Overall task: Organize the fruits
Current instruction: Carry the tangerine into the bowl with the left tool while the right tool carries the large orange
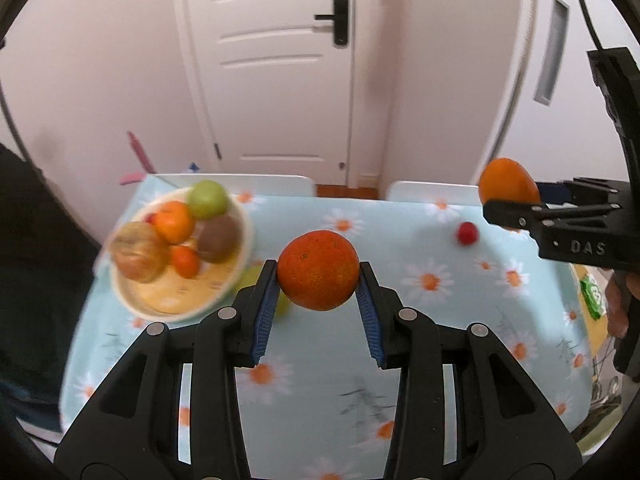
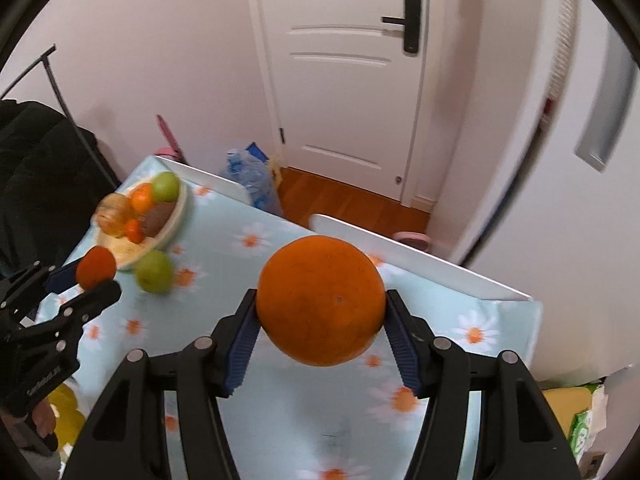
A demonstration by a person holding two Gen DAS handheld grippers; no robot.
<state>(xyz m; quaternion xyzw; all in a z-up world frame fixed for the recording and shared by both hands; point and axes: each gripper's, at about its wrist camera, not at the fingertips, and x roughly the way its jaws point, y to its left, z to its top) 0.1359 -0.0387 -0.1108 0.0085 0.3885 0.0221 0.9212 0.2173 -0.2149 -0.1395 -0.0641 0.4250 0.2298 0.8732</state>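
Left gripper [image 1: 319, 286]: fingers pinch a reddish orange [image 1: 318, 270], held above the counter [image 1: 400, 340]. Right gripper [image 2: 320, 320]: fingers clamp a larger orange [image 2: 320, 300], also aloft. Fruit bowl [image 1: 234, 280] sits far left; green apple [image 2: 155, 271] just beside it.

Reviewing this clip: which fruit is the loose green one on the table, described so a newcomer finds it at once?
Start at the table with the daisy-print cloth, then find the cream fruit bowl near its far left corner. The loose green apple lies on the cloth just outside the bowl's near rim. Unlike the green fruit in the bowl, it sits alone on the cloth.
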